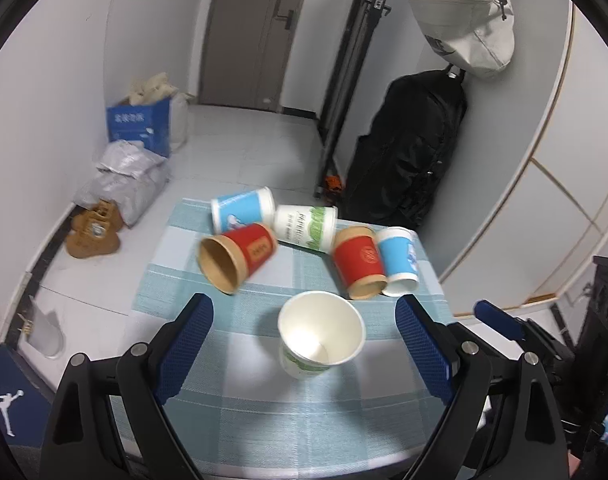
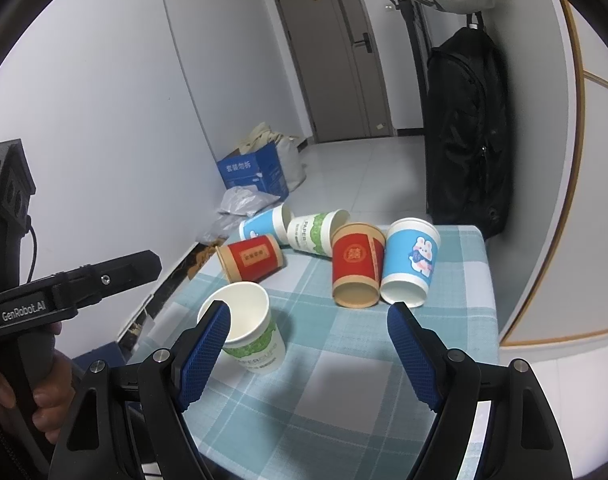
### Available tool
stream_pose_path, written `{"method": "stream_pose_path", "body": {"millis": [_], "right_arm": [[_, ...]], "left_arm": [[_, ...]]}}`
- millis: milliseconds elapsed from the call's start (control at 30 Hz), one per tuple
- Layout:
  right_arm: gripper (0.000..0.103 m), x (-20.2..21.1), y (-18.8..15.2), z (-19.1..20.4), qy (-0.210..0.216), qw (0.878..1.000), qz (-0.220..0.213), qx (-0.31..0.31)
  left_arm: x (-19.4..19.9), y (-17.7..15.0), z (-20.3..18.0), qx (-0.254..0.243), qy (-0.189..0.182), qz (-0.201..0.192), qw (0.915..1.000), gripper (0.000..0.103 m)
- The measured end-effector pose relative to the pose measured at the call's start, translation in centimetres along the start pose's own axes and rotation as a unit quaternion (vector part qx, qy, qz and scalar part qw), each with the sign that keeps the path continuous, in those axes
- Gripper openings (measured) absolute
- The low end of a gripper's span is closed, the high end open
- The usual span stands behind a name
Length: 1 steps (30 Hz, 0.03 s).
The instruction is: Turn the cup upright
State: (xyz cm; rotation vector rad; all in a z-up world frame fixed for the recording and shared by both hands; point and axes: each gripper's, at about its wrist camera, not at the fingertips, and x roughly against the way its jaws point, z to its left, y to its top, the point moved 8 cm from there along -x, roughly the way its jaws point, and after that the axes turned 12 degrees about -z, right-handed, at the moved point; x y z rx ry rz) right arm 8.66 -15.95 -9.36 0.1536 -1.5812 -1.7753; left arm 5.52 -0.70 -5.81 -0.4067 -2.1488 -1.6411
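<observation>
A white and green cup (image 1: 320,336) stands upright on the checked tablecloth (image 1: 263,400), between the open fingers of my left gripper (image 1: 304,340), which is empty. It also shows in the right wrist view (image 2: 251,328), by the left finger. My right gripper (image 2: 308,344) is open and empty. Several cups lie on their sides farther back: a red one (image 1: 239,256), a blue one (image 1: 243,208), a white and green one (image 1: 308,226), another red one (image 1: 358,262) (image 2: 356,264), and a blue rabbit cup (image 1: 400,260) (image 2: 410,260).
A black bag (image 1: 408,152) leans on the wall behind the table. A blue box (image 1: 139,124), grey plastic bags (image 1: 123,176) and a brown item (image 1: 93,232) sit on the floor at left. The left gripper's body (image 2: 63,292) is at the right view's left edge.
</observation>
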Motion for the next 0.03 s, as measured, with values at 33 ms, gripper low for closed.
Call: {"method": "stream_pose_path", "body": {"millis": [33], "right_arm": [[0.081, -0.02, 0.0, 0.02, 0.0, 1.0, 0.001, 0.0]], "left_arm": [[0.12, 0.15, -0.05, -0.001, -0.002, -0.005, 1.0, 0.09]]}}
